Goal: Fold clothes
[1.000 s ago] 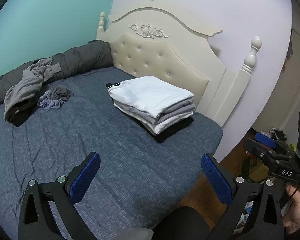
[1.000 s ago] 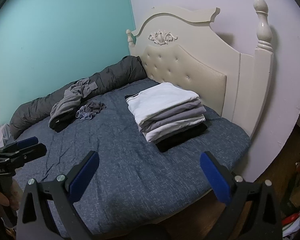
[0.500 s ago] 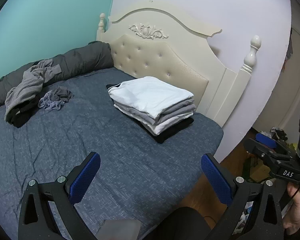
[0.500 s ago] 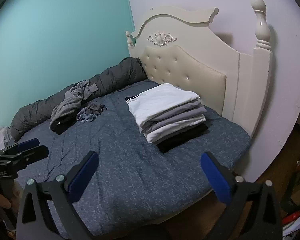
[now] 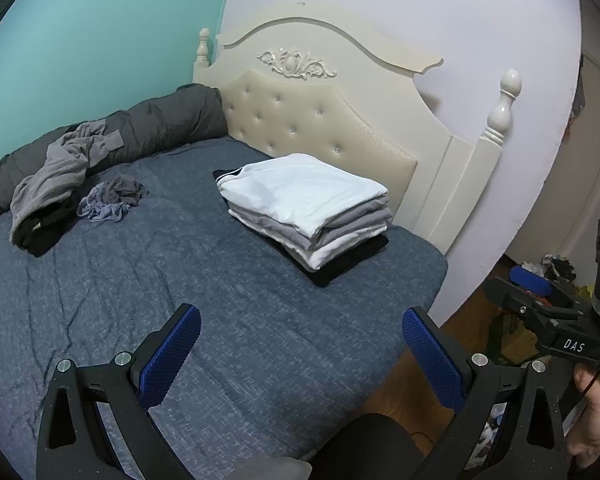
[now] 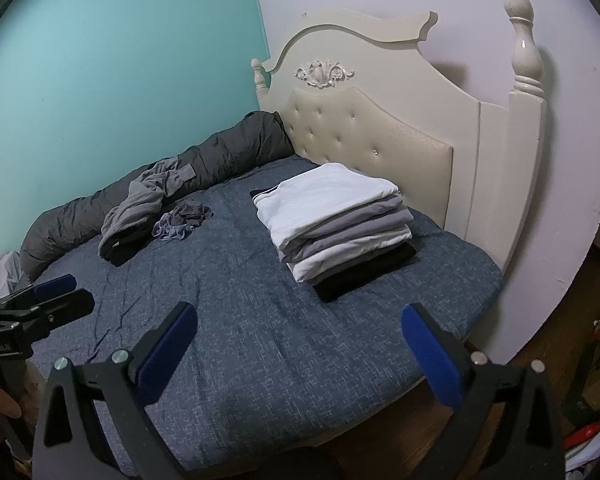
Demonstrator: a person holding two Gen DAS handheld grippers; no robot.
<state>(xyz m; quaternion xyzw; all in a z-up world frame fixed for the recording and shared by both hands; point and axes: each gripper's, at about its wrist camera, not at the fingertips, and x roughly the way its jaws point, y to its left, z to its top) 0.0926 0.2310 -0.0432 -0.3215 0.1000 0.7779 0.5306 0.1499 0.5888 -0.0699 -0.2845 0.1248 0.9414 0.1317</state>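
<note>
Item: left gripper (image 5: 300, 344). Fingers spread wide, nothing between them, held above the near part of the bed (image 5: 260, 360); a free posture, presumably ready for the next garment

Item: right gripper (image 6: 298, 340). Fingers likewise wide apart and empty, raised over the bed's near corner, beside the left one

Item: folded stack (image 5: 306, 208). Several flat garments, white on top, grey and white beneath, black at the base; it sits near the headboard (image 5: 320, 120), well apart from both grippers. Placement suggests finished work kept clear of the open folding area in the middle of the bed

Item: grey garment (image 5: 56, 172). Unfolded, draped partly over a dark rolled duvet (image 5: 160, 120) along the teal wall, its lower end on the bed over something black; likely next in line

Item: small crumpled piece (image 5: 112, 200). Bluish-grey, just beside the grey garment; its type is too bunched to tell

Status: judged partway through, with a stack done and at least two pieces waiting, both well beyond the grippers' present position
</note>
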